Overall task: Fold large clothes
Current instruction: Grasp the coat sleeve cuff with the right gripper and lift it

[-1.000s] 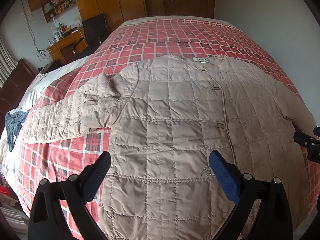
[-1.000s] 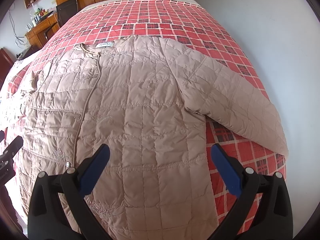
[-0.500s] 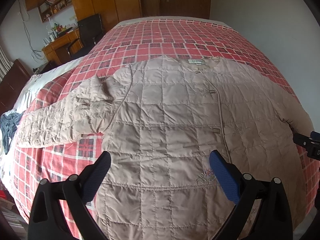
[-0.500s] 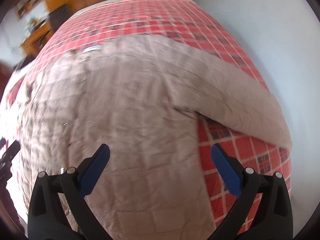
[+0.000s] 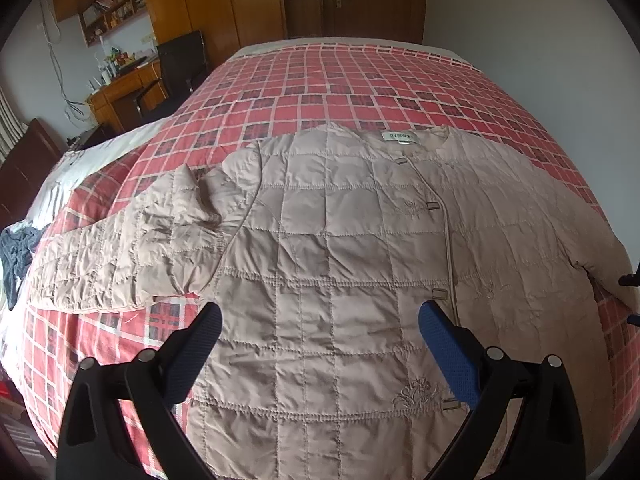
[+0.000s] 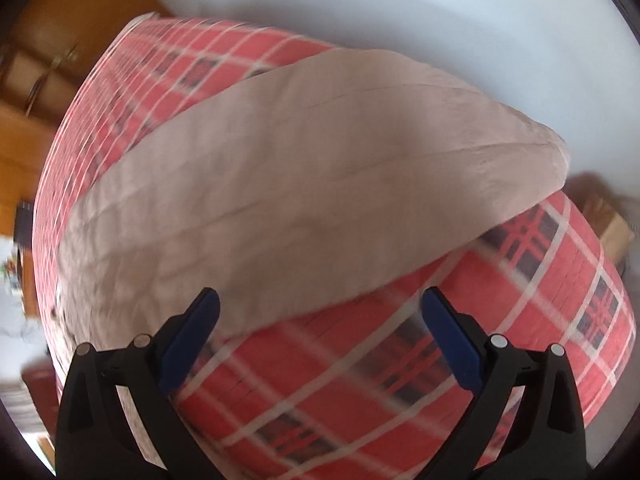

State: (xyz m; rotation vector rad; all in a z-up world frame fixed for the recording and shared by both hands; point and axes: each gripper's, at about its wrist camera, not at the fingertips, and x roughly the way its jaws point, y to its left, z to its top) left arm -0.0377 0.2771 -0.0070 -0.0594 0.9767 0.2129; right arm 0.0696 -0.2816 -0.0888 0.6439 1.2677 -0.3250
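Note:
A beige quilted jacket lies front up and spread flat on the bed, collar at the far end. Its left sleeve is rumpled and stretches out to the left. My left gripper hangs open above the jacket's lower front, holding nothing. In the blurred right wrist view, my right gripper is open over the lower edge of the right sleeve, close to the bed's right side. A small part of the right gripper shows at the far right of the left wrist view.
The bed carries a red plaid cover. A white wall runs along its right side. A dark cloth lies at the left edge. A desk and chair and wooden wardrobes stand beyond the bed.
My right gripper has swung quickly to the right, from above the jacket body to the right sleeve. The left gripper has pulled back slightly, widening its view. Both stayed open.

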